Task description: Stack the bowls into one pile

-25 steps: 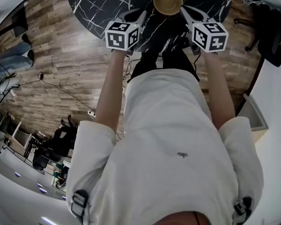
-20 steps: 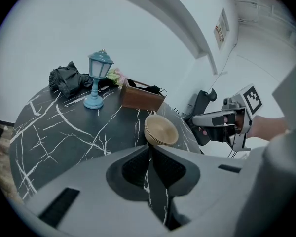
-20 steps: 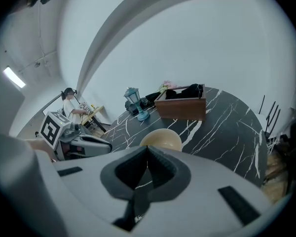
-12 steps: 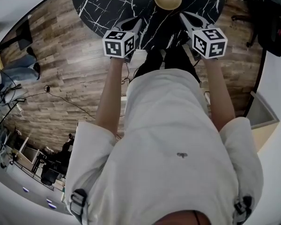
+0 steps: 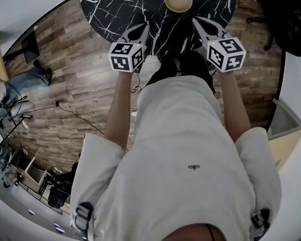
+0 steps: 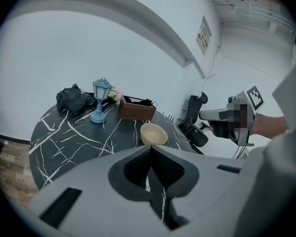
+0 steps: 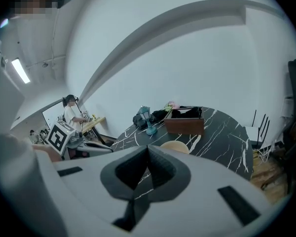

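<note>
The grey two-jaw left gripper (image 5: 142, 29) and the right gripper (image 5: 196, 22) both have their jaws pressed together on nothing. The tan nested bowls (image 5: 178, 0) sit as one pile on the round black white-veined table (image 5: 115, 6), ahead of both tips and between them. Empty grippers held apart from the pile suggest the stacking is finished.

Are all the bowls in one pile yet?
Looks done: the tan bowls sit nested in one pile on the black marble table. Nothing is in hand: the left gripper and right gripper are both shut, empty, and apart from the pile. I see no loose bowl, so nothing seems left.
</note>
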A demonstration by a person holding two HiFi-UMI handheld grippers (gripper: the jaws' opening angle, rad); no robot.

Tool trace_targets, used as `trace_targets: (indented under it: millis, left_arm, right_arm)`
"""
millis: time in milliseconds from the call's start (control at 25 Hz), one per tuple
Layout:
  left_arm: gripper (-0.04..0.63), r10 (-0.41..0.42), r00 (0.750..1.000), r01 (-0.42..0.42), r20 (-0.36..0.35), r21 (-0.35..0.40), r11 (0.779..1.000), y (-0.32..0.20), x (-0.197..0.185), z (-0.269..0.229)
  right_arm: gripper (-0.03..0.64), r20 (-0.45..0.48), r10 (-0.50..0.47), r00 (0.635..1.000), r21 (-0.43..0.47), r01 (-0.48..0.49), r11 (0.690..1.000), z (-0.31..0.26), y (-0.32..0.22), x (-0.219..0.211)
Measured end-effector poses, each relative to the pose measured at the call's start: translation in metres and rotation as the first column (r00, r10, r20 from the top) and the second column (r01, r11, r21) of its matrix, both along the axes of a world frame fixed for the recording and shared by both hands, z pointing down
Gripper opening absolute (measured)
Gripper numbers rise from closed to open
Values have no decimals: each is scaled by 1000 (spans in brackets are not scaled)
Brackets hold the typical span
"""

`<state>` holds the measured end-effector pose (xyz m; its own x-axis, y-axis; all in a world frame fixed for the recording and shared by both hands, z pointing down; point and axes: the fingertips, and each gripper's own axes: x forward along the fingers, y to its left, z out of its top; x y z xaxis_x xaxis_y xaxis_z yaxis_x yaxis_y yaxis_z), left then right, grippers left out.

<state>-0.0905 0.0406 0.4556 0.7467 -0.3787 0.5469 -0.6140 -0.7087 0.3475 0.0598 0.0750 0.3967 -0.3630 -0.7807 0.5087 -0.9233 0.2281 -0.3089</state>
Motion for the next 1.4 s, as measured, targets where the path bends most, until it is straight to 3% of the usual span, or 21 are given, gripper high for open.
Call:
trace_targets:
  millis: [800, 1400]
  left_arm:
    - [5, 40, 997, -25, -69, 205, 978, -2, 27, -84]
    - [5, 73, 987, -27, -146, 290, 957, -2, 45, -138]
  right_arm:
    - [3, -47, 18, 999, 189, -9, 982, -74, 5, 6]
    - [3, -67, 16, 998, 257, 1, 966, -104, 6, -7]
